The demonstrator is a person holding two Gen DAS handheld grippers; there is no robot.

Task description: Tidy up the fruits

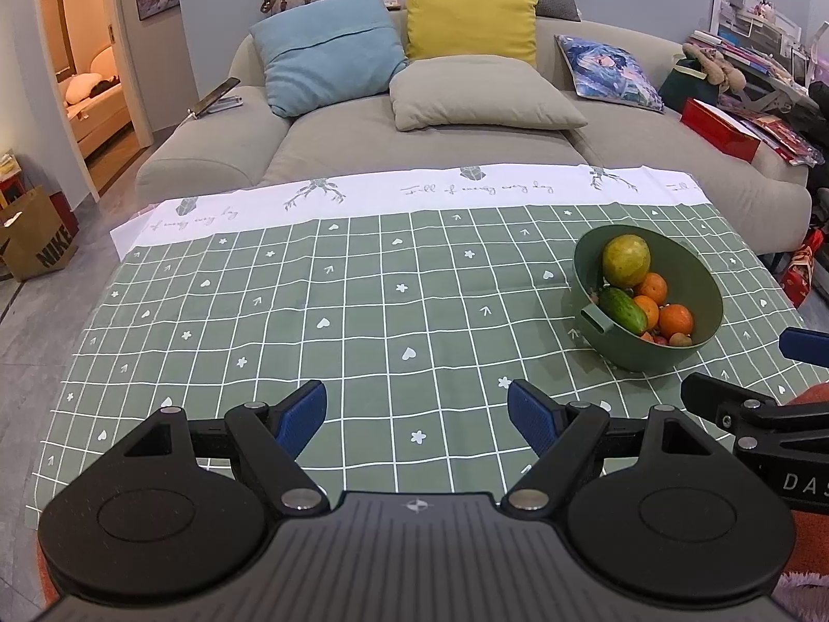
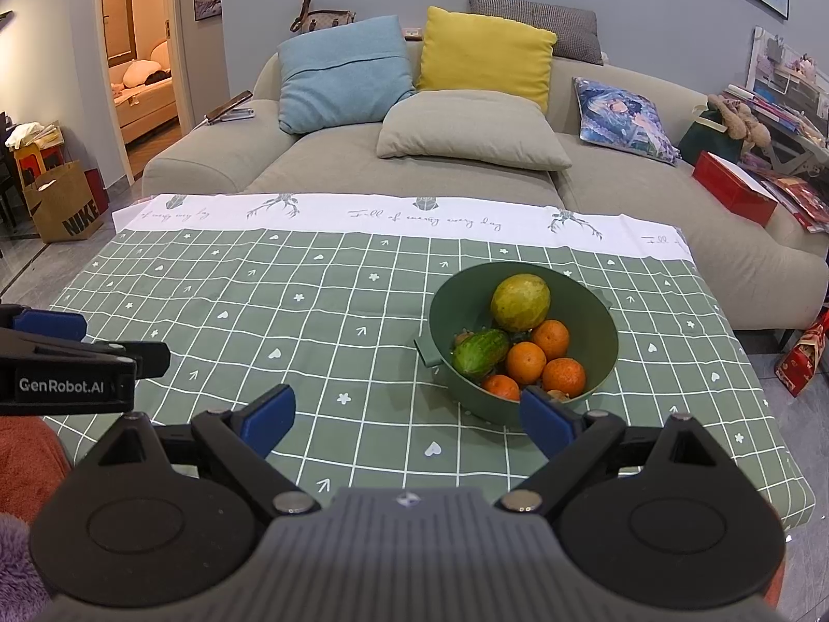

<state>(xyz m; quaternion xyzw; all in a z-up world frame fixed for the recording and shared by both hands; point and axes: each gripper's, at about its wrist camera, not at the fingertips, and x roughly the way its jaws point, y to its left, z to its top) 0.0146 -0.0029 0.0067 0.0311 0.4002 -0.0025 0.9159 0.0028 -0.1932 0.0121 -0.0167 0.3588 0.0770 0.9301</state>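
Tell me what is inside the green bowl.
The green bowl holds a yellow-green fruit, a cucumber and several oranges. Smaller pieces underneath are mostly covered.

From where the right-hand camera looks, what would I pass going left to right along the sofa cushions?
Blue cushion → yellow cushion → beige cushion, lying flat in front → printed blue cushion.
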